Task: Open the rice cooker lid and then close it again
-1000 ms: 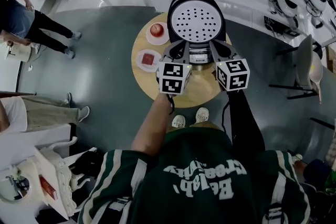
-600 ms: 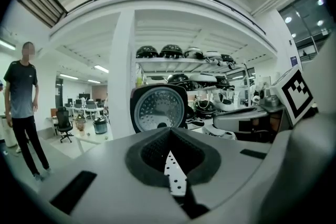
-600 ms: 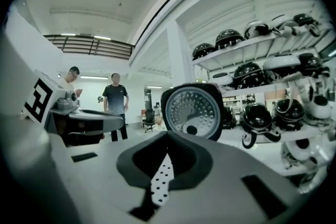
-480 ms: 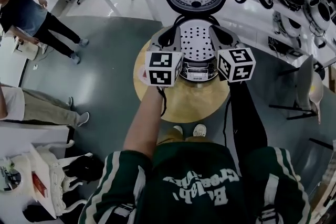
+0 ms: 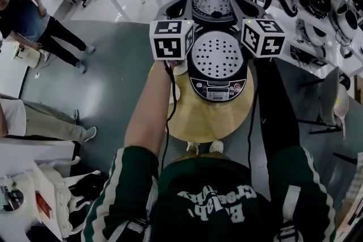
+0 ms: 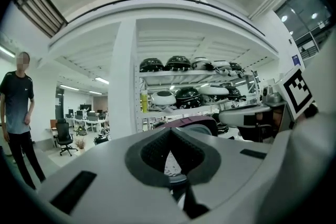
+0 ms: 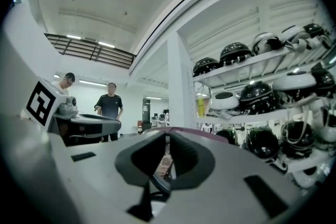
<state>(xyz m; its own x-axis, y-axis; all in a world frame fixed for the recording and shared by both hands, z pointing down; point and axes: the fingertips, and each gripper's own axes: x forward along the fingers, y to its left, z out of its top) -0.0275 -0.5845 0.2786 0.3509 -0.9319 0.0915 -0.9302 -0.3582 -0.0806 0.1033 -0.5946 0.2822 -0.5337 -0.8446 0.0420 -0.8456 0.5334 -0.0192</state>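
Rice cooker (image 5: 218, 73) stood on the round wooden table (image 5: 198, 119) with its lid (image 5: 213, 4) open and upright
Left gripper (image 6: 170, 131) and right gripper (image 7: 168, 136) were raised at the two sides of the lid's top edge, close to it; each had its jaws closed together at the tips, holding nothing

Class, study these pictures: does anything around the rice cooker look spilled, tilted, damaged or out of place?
Nothing stands out. The rice cooker sits squarely on the round table with its lid open and upright, and no spill is visible.
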